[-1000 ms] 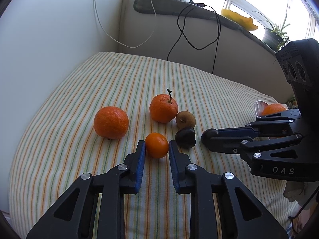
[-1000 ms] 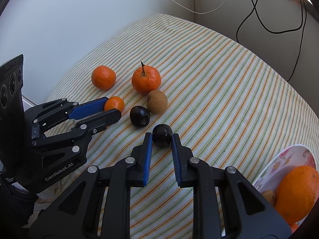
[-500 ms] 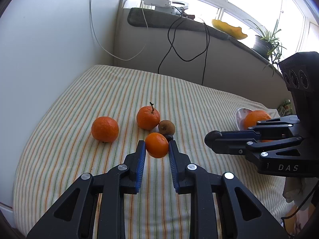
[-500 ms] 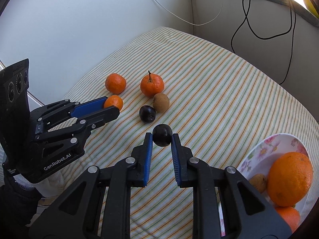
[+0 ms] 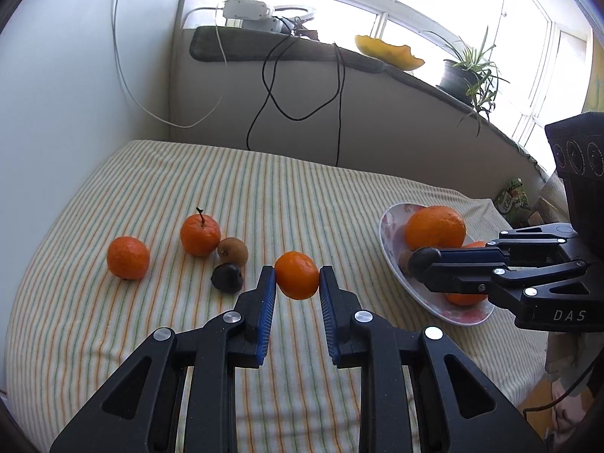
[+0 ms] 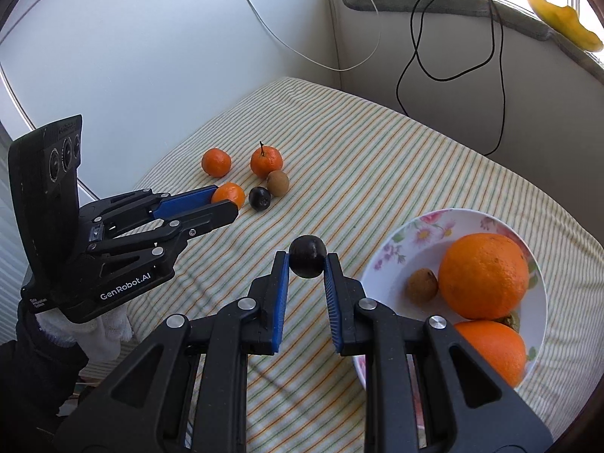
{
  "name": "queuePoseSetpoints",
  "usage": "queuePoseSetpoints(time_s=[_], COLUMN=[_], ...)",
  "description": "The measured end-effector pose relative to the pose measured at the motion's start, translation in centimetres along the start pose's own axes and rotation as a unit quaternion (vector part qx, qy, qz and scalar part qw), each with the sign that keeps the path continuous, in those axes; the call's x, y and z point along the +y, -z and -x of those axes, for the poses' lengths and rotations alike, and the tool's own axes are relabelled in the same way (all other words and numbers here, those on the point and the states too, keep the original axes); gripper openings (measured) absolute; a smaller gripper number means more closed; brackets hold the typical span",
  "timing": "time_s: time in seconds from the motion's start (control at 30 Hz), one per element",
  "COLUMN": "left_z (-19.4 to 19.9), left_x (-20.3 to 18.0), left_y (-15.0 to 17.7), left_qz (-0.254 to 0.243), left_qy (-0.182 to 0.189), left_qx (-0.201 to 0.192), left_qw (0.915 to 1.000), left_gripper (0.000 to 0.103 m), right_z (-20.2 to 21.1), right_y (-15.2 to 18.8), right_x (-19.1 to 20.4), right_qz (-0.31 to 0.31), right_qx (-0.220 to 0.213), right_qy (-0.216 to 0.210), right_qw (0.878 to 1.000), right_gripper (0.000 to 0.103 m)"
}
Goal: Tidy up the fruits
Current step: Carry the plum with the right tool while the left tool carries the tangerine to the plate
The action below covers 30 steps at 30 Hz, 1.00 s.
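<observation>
My left gripper [image 5: 296, 277] is shut on a small mandarin [image 5: 296, 275] and holds it above the striped cloth. My right gripper [image 6: 307, 260] is shut on a dark plum [image 6: 307, 256], lifted beside the floral plate [image 6: 392, 260]. The plate holds a big orange [image 6: 483, 275], a second orange [image 6: 490, 347] and a small brown fruit [image 6: 422, 287]. On the cloth lie a mandarin [image 5: 127, 257], a stemmed mandarin [image 5: 200, 234], a brown fruit [image 5: 233, 251] and another dark plum [image 5: 227, 278]. In the left wrist view the right gripper [image 5: 424, 260] hangs over the plate [image 5: 389, 222].
The table is covered with a striped cloth [image 5: 264, 196] and stands against a wall corner. Black and white cables [image 5: 271, 87] hang from the window ledge behind. A potted plant [image 5: 462, 71] and a yellow dish [image 5: 389, 53] sit on the ledge.
Both grippers have lifted their fruits off the cloth and moved right toward the plate. The right gripper with the plum is now beside the plate.
</observation>
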<state>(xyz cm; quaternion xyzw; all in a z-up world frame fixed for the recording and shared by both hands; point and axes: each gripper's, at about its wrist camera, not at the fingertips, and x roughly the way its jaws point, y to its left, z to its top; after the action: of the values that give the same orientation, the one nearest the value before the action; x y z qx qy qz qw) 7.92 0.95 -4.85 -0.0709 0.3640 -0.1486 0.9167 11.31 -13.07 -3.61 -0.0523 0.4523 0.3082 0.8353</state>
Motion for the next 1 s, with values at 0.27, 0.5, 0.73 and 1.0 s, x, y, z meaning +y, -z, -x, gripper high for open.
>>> queuePoseSetpoints(time_s=[0.27, 0.5, 0.73, 1.0], left_z=[-1.5, -3.3, -4.2, -4.4], left_x=[-3.3, -5.4, -6.9, -7.5], left_y=[-0.7, -1.2, -1.5, -1.6], left_qz=[-0.023, -0.035, -0.043, -0.051], left_qy=[0.030, 0.051, 0.063, 0.068], left_qx=[0.007, 0.021, 0.030, 0.034], left_qw=[0.9993, 0.9979, 0.9967, 0.9958], left_gripper=[0.022, 0.022, 0.022, 0.026], right_z=[2.3, 3.0, 3.3, 3.5], right_y=[2.4, 4.0, 4.4, 4.4], right_x=[-2.4, -3.8, -4.5, -4.5], right_qz=[-0.018, -0.032, -0.039, -0.035], right_qx=[0.002, 0.009, 0.011, 0.010], right_qy=[0.029, 0.034, 0.034, 0.036], right_qw=[0.999, 0.999, 0.999, 0.999], right_gripper=[0.020, 0.020, 0.020, 0.020])
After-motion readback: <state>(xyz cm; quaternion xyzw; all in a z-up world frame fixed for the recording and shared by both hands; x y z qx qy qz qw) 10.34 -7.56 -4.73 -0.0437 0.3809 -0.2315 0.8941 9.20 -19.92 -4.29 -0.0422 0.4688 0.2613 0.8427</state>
